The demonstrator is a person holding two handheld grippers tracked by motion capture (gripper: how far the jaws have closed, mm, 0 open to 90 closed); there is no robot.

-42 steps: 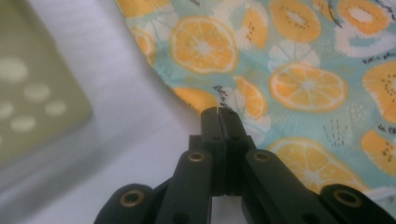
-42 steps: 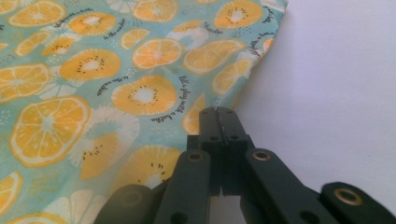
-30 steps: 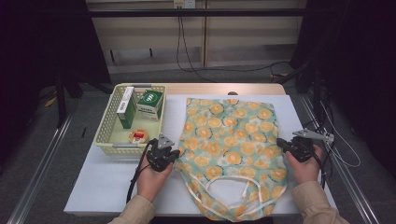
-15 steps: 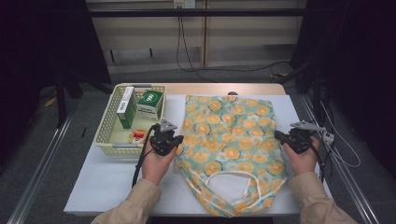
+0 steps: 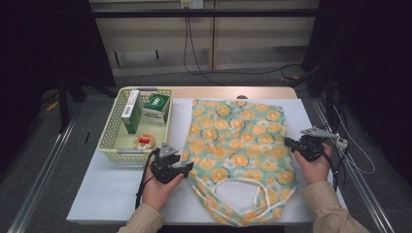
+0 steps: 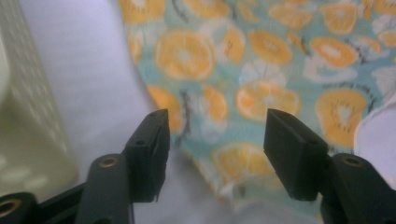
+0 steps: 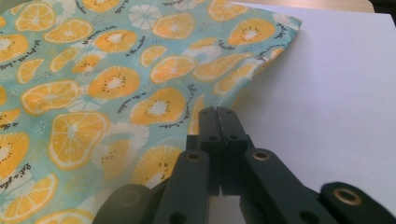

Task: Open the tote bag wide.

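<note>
While the teal drawstring cloth bag printed with orange slices (image 5: pixel 237 153) lies flat on the white desk (image 5: pixel 107 194), mouth toward the person, the step in hand looks like taking both side edges to lift or straighten it. The left gripper (image 6: pixel 212 140) stands with jaws spread wide, straddling the bag's left hem without pinching it. The right gripper (image 7: pixel 218 114) has its jaws pressed together at the bag's right edge; whether any cloth sits between them I cannot tell. To do this well, the left gripper should probably slide forward until the hem sits deep between the jaws, then close squarely, matching the other side in height so the cloth pulls evenly. Both hands rest low at the desk, forearms coming in from the near edge, grippers pointing inward at the bag. A pale yellow plastic basket holding small boxes (image 5: pixel 111 141) stands just left, apart from the bag.
</note>
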